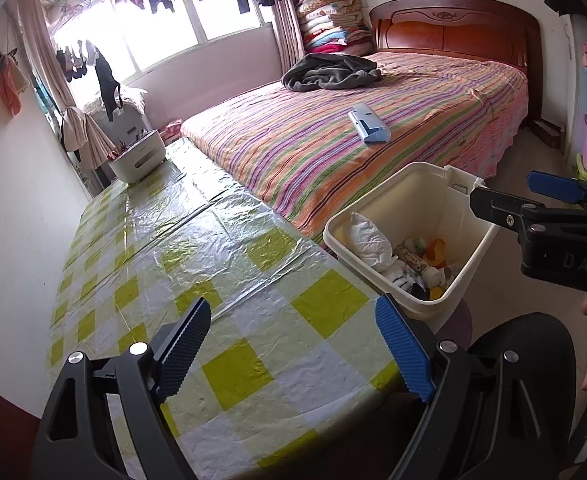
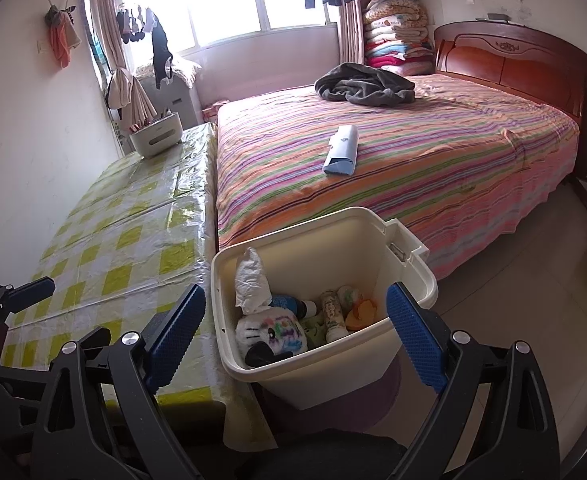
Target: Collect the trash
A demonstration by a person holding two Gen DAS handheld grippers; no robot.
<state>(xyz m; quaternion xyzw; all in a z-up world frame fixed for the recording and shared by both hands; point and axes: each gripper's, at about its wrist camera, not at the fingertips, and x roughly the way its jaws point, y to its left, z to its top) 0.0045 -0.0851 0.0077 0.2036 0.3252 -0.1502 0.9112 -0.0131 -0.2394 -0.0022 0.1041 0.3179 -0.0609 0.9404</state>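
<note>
Two grippers, both with jaws spread wide and nothing between the blue pads. The left gripper [image 1: 293,344] hangs over the near end of the table [image 1: 141,248], above its shiny yellow-and-white checked cover. The right gripper [image 2: 297,336] is poised right over the cream trash bin [image 2: 377,240], its pads straddling the bin's near rim in the right wrist view.

Down in the bin, there's plenty already: a crumpled white tissue wad [image 2: 251,280] leaning against the left wall, a white plush toy [image 2: 271,334] smeared with coloured marks at the near corner, a dark bottle with a blue label [image 2: 293,305] lying behind it, a pale printed bottle [image 2: 333,314] upright-ish in the middle, and something orange [image 2: 363,312] tucked to the right. The bin stands on the floor, just beside the table's corner and touching or nearly touching the foot of the bed [image 2: 413,168].

Further out, on the striped bedspread, a light blue and white box [image 2: 341,150] lies flat on its own, well apart from the bin. Beyond it, a dark grey blanket [image 2: 367,84] sits heaped near the wooden headboard [image 2: 513,56]. At the table's far end stands a white storage caddy [image 2: 157,138], and laundry hangs across the bright window [image 2: 229,8].
</note>
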